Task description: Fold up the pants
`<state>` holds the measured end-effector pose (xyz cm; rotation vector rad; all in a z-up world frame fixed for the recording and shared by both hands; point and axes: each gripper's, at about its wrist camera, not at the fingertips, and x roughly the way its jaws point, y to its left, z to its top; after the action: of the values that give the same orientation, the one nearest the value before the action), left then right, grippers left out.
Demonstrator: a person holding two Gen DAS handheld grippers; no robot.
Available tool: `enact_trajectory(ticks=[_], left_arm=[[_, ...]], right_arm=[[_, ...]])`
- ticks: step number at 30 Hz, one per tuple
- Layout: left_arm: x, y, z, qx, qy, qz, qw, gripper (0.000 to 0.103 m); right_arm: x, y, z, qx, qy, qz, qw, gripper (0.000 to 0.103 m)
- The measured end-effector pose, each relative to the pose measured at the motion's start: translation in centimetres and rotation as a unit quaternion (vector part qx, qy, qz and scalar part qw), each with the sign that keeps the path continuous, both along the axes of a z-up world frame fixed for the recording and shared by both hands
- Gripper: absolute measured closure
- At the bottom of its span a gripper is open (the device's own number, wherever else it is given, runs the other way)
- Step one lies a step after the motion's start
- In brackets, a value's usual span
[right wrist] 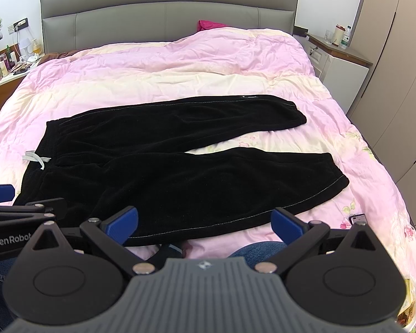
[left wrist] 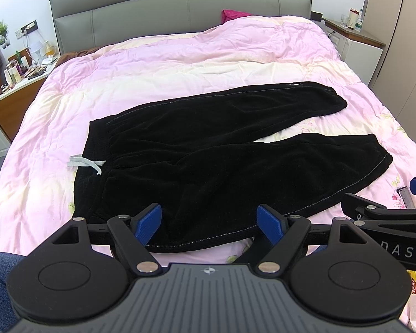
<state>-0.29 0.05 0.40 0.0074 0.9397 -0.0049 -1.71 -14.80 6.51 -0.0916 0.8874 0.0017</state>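
Note:
Black pants (left wrist: 208, 155) lie flat on the pink duvet (left wrist: 180, 63), waistband to the left with a grey drawstring (left wrist: 87, 163), both legs spread to the right. They also show in the right wrist view (right wrist: 174, 166). My left gripper (left wrist: 209, 226) is open and empty, above the pants' near edge by the waist side. My right gripper (right wrist: 205, 226) is open and empty, above the near leg's lower edge. Each gripper shows at the edge of the other's view.
A grey headboard (left wrist: 180, 8) stands at the back. Cluttered nightstands stand at the left (left wrist: 16, 80) and right (left wrist: 355, 36). A phone (right wrist: 357, 217) lies on the duvet at the near right. A red cloth (left wrist: 233, 15) lies by the headboard. My jeans-clad legs (right wrist: 252, 249) are below.

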Motion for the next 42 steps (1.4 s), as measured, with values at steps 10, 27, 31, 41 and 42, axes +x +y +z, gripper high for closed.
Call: enact_trajectory(ticks=[10, 27, 31, 41, 42], left_arm=[[0.0, 0.2, 0.1, 0.0, -0.001, 0.0, 1.0, 0.012], [0.5, 0.7, -0.3, -0.004, 0.002, -0.005, 1.0, 0.012], [0.8, 1.3, -0.8, -0.007, 0.002, -0.002, 1.0, 0.012], [2.0, 4.0, -1.7, 0.043, -0.068, -0.022, 0.9965, 0.012], [2.1, 4.2, -2.0, 0.047, -0.073, -0.034, 0.9956, 0.012]], right_arm=[[-0.1, 0.0, -0.1, 0.0, -0.001, 0.0, 1.0, 0.005], [0.2, 0.4, 0.1, 0.0, -0.006, 0.008, 1.0, 0.005], [0.7, 0.3, -0.5, -0.014, -0.012, 0.017, 1.0, 0.005], [3.6, -2.7, -1.9, -0.089, -0.088, 0.107, 0.986, 0.005], [4.1, -3.2, -2.3, -0.1, -0.089, 0.113, 0.985, 0.005]])
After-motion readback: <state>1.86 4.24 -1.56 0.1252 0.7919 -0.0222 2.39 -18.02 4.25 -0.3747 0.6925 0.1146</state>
